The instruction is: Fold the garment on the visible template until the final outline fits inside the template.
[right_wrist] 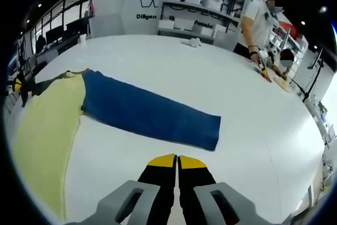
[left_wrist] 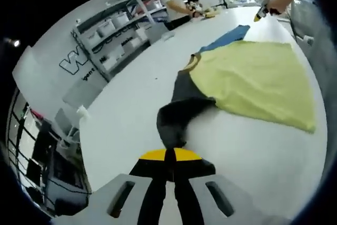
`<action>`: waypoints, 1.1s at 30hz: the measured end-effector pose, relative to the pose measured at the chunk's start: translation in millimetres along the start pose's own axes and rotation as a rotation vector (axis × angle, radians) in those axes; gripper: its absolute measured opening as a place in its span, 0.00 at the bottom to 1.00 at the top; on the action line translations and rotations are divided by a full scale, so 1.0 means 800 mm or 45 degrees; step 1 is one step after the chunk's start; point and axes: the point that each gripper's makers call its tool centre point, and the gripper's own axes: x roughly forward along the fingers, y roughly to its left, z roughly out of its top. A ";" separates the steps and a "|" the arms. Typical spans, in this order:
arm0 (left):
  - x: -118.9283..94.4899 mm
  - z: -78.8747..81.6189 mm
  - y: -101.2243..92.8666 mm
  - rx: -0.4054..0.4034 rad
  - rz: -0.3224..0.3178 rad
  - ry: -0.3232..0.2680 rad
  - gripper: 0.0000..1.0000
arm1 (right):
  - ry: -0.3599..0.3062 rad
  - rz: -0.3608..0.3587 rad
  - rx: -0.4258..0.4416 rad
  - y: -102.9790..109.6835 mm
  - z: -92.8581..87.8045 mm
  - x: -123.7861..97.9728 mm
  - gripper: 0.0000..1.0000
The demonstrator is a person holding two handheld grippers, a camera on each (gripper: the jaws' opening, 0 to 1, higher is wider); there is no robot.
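Garment spread flat on white table, yellow body widest, dark grey sleeve trailing toward the left gripper, jaws pinching that sleeve's end. From the right gripper view, same garment at left, blue sleeve stretched long across the table; right gripper pressed together on nothing, short of the blue cloth. Beyond, shelving with bins and a person at the far table edge

A lab workroom: a big white table, bin-stacked shelving at twelve o'clock, lettered wall.
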 end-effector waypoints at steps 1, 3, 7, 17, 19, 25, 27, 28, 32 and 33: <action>0.000 -0.002 -0.007 0.019 -0.007 0.002 0.05 | 0.001 0.000 0.000 0.000 0.000 0.000 0.00; 0.003 -0.005 -0.019 -0.006 -0.013 0.001 0.05 | 0.002 0.000 0.000 -0.001 0.000 0.000 0.00; 0.004 -0.005 0.006 -0.018 0.029 0.003 0.05 | 0.001 0.001 -0.010 -0.001 0.003 0.000 0.00; 0.005 0.008 0.096 0.067 0.213 0.036 0.04 | -0.007 0.005 -0.012 0.003 0.007 -0.003 0.00; 0.004 0.004 0.082 0.074 0.200 0.045 0.03 | -0.004 0.005 -0.009 0.004 0.004 -0.003 0.00; 0.005 -0.035 -0.008 0.037 0.041 0.092 0.03 | 0.008 0.002 -0.003 -0.003 -0.006 -0.001 0.00; 0.002 -0.046 -0.027 0.048 0.029 0.110 0.03 | 0.013 0.001 -0.006 -0.004 -0.007 -0.001 0.00; 0.001 -0.050 -0.035 0.030 0.018 0.114 0.04 | 0.014 0.001 -0.006 -0.005 -0.007 -0.001 0.00; -0.003 -0.060 -0.056 -0.069 0.005 0.126 0.05 | 0.015 0.003 -0.011 -0.006 -0.007 0.002 0.00; -0.003 -0.060 -0.060 -0.071 -0.005 0.125 0.06 | 0.016 0.004 -0.010 -0.006 -0.007 0.002 0.00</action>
